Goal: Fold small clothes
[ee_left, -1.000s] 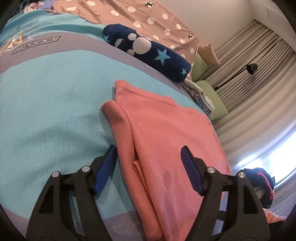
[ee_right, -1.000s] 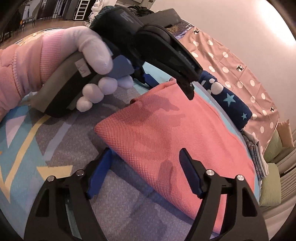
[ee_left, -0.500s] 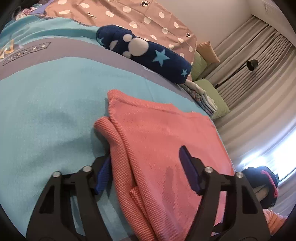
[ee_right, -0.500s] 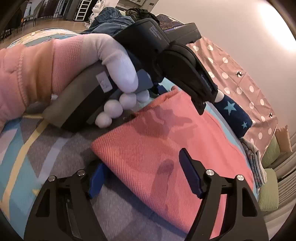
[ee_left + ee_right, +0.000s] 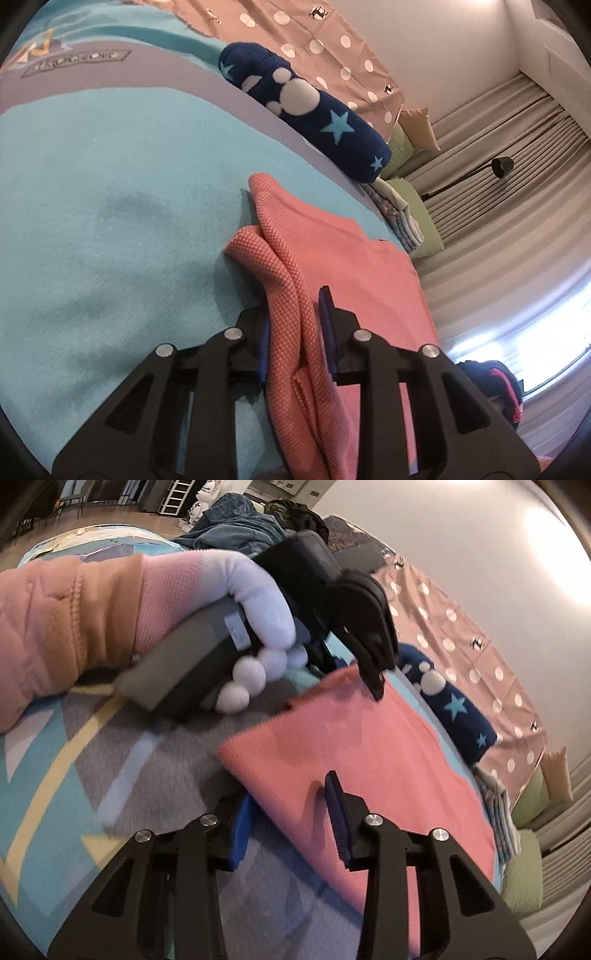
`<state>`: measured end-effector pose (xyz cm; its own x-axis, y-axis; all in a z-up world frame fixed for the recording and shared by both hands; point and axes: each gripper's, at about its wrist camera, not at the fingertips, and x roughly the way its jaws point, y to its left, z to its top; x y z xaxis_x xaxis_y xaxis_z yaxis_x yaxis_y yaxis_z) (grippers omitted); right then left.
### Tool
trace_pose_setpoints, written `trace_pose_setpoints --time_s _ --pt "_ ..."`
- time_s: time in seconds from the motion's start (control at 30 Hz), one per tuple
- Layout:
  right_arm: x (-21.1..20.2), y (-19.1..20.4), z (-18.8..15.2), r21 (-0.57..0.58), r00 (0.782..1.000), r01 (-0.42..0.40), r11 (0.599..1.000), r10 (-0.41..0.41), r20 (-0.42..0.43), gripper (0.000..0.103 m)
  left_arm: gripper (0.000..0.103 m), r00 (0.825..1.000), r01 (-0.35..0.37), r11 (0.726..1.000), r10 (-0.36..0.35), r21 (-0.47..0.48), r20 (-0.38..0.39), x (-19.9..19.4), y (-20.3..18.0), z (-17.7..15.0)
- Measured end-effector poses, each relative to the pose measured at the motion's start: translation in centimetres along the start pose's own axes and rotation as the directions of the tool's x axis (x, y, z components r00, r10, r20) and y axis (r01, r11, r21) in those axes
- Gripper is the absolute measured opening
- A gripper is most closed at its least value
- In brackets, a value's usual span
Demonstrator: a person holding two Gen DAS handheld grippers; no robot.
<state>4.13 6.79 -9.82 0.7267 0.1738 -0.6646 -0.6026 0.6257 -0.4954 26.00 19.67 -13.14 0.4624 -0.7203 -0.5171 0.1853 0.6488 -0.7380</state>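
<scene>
Left wrist: left claw (image 5: 295, 332) pinches pink garment (image 5: 354, 266), hiding its fold.

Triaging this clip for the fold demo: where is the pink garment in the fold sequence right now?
Done: the pink garment lies on the bed cover already doubled, with stacked layers along its edge. In hand: the left gripper is shut on a bunched fold of that edge; the right gripper straddles the near corner, jaws narrowed but apparently not clamped. Left: the next fold over and flattening.

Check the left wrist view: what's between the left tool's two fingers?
A bunched fold of the pink garment sits between the fingers of the left tool, clamped there, in the left wrist view.
</scene>
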Motion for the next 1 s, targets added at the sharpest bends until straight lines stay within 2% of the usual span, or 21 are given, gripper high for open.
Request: trace_pose_setpoints --time_s 0.17,0.2,0.27,0.33,0.43,0.6,0.73,1.0 --pt "1.4 1.1 1.5 -0.034 0.999 0.043 0.998 -0.042 0.017 0.038 0.023 0.999 -0.024 0.999 0.025 0.037 -0.026 1.7 -0.8 1.1" --pt "1.6 1.3 1.7 -0.034 0.999 0.043 0.999 -0.042 0.014 0.034 0.023 0.999 -0.03 0.999 0.031 0.039 -0.022 1.7 -0.7 1.0" --pt "1.5 1.4 1.8 -0.032 0.999 0.045 0.999 -0.044 0.017 0.024 0.015 1.0 -0.015 1.0 0.015 0.019 -0.01 1.4 -0.2 0.9" --pt "1.4 1.6 1.6 -0.038 0.997 0.075 0.996 -0.074 0.026 0.013 0.013 1.0 0.0 1.0 0.0 -0.003 -0.007 1.3 0.2 0.9" --pt "1.0 1.5 1.6 -0.03 0.995 0.093 0.995 -0.092 0.037 0.007 0.012 1.0 -0.031 0.999 0.031 0.018 -0.003 1.3 -0.2 0.9" --pt "0.3 0.1 1.7 0.036 0.997 0.054 0.998 -0.056 0.052 0.005 0.012 0.996 -0.086 0.994 0.086 0.072 0.007 0.9 -1.7 1.0" --pt "-0.7 -1.8 1.7 0.133 0.996 -0.002 0.991 -0.01 0.088 0.005 0.012 0.996 -0.093 0.991 0.092 0.101 0.011 0.0 -3.6 1.8" --pt "-3.7 -7.1 0.2 0.326 0.981 -0.07 0.943 0.005 0.195 0.005 0.012 0.99 -0.141 0.977 0.141 0.161 0.013 0.0 -8.7 3.3"
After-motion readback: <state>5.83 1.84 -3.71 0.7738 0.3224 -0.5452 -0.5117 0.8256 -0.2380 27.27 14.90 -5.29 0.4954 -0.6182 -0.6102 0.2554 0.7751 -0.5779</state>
